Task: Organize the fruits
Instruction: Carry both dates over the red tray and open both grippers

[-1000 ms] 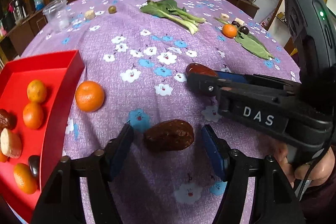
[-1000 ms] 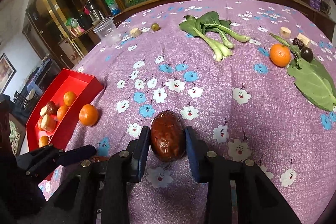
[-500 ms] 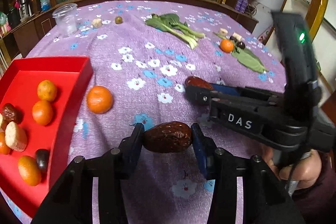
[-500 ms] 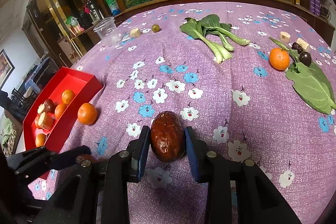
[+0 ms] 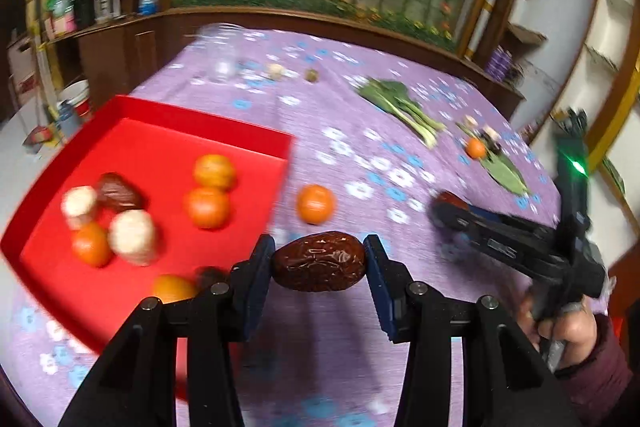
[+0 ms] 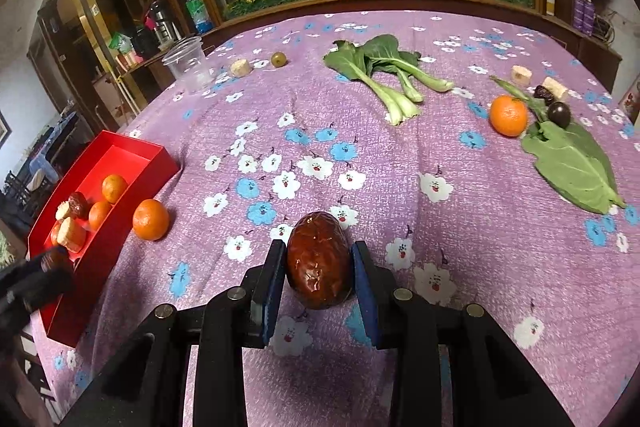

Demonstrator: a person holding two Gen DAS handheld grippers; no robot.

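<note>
Purple flowered cloth covers the counter (image 6: 460, 227), where a red tray (image 5: 208, 133) at the left holds oranges, pale round pieces and a dark date. The left gripper (image 5: 319, 267) has its fingers (image 5: 256, 279) clenched on the ends of a wrinkled brown date (image 5: 319, 262), carried sideways in the air beside the tray's near corner, with a loose orange (image 5: 315, 203) on the cloth just beyond. The right gripper (image 6: 319, 277) has its fingers (image 6: 273, 287) clamped on a second brown date (image 6: 318, 259), low over the cloth, well apart from the leafy greens (image 6: 384, 71) and another orange (image 6: 508, 115) farther back.
</note>
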